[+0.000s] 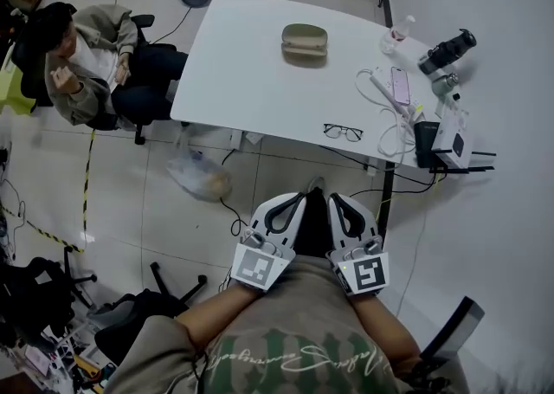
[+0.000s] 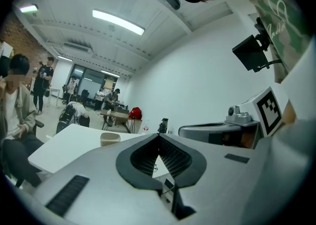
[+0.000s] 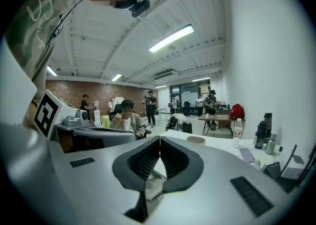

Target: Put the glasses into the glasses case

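Task not begun: left gripper (image 2: 159,136) and right gripper (image 3: 159,139) jaws clenched, empty; next, open over glasses (image 1: 343,132) on surface (image 1: 242,80); glasses case (image 1: 305,41) beyond

The person wears a loose taupe shirt (image 1: 286,323) crossed by a green band with white script lettering. The left gripper (image 1: 301,198) and the right gripper (image 1: 334,199) are twins: smooth pale-grey shells curved like horns, lined inside with black ribbed pads (image 2: 176,158), and marked on their outer faces with small dark rectangular slots. Each carries a white cube (image 1: 260,268) printed with black square markers, with a small silver camera housing (image 2: 240,115) beside it. A black head camera (image 3: 141,6) sits on the person's head.
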Available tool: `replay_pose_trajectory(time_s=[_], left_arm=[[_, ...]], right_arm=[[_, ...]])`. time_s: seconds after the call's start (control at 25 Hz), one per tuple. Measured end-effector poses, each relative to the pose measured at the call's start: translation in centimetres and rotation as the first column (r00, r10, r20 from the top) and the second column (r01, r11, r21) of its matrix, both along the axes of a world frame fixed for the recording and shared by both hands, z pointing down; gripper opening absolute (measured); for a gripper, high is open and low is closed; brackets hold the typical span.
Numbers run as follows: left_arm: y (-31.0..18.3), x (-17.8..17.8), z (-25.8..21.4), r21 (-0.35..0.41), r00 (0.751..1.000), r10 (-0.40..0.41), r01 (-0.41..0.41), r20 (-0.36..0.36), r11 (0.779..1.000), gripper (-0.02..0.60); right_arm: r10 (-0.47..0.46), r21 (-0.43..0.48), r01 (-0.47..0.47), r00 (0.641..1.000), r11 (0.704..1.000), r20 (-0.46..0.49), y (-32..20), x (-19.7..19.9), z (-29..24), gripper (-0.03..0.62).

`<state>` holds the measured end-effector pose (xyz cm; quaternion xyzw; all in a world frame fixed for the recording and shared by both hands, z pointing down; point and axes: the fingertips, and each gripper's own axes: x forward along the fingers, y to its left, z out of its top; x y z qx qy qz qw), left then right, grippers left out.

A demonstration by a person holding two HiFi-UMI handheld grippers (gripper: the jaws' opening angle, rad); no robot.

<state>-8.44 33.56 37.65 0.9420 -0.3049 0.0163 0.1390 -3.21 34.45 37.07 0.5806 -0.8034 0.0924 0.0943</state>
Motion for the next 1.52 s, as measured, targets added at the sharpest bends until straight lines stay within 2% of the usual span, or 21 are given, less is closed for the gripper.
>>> replay_pose_trajectory(time_s=[0.16,0.32,0.4,0.52,0.6,1.08,1.36,1.52], left_arm=[[-1.6,2.3,0.6,0.004,0.999,-0.005,0.004,0.033,1.0,0.005],[-4.3,4.4,0.5,0.006,0.998,-0.034,0.034,0.055,0.999,0.005],[-5.2,5.7,0.5,0.013,0.996,-0.038,0.037,0.079,0.999,0.005],[-6.7,7.8,0.9,0.015,0.994,-0.041,0.04,0.099,0.999,0.005],[-7.6,8.9,1.1,0.013,0.993,-0.042,0.041,0.108,0.999,0.005],[-12.8,13.4,0.8,0.07,0.987,-0.102,0.094,0.12,0.993,0.005],[-14.6,14.2,0.6,0.084,0.979,-0.159,0.149,0.125,0.985,0.005],[-15.3,14.5,0.2,0.081,0.971,-0.203,0.193,0.129,0.978,0.005]], right_arm=[[-0.042,0.045,0.044,0.998,0.998,-0.046,-1.5,2.3,0.7,0.012],[-0.001,0.006,0.002,1.0,1.0,-0.016,-4.1,6.6,1.0,0.011],[-0.013,0.032,0.014,0.999,0.999,-0.045,-5.5,8.2,1.1,0.011],[0.005,0.032,-0.005,1.0,0.999,0.001,-7.7,10.1,1.1,0.012],[-0.007,0.035,0.007,1.0,0.999,-0.004,-8.5,11.2,1.8,0.011],[-0.056,0.052,0.056,0.998,0.997,-0.015,-13.9,16.0,2.0,0.012],[-0.099,0.062,0.099,0.995,0.993,-0.007,-15.2,17.3,2.1,0.012],[-0.09,0.048,0.088,0.995,0.995,0.036,-15.6,18.6,2.2,0.012]])
